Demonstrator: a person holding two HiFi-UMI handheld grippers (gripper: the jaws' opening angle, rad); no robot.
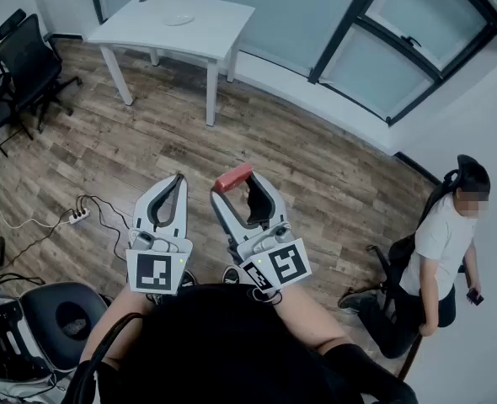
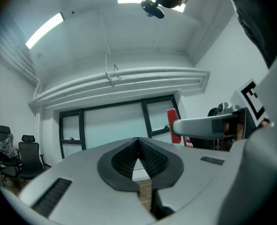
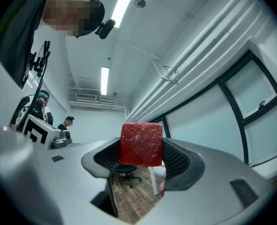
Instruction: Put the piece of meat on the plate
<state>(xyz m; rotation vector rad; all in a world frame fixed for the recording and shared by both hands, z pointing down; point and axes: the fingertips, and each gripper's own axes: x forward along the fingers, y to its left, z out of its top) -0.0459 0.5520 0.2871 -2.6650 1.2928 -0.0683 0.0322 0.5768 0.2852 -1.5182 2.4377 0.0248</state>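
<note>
Meat (image 3: 141,143) is sitting clamped near the tips of the right gripper (image 3: 141,159), whose jaws are standing wide and pressing on its two sides, the red block poking above them, high over the wooden floor (image 1: 105,154). The left gripper (image 2: 138,140) is hanging beside it with its jaws meeting at the tips on nothing. The plate (image 1: 179,19) is lying on the white table (image 1: 211,23), well apart from both. Carrying seems to be the step in hand; it probably calls for an even squeeze, level travel, and releasing only low over the plate.
</note>
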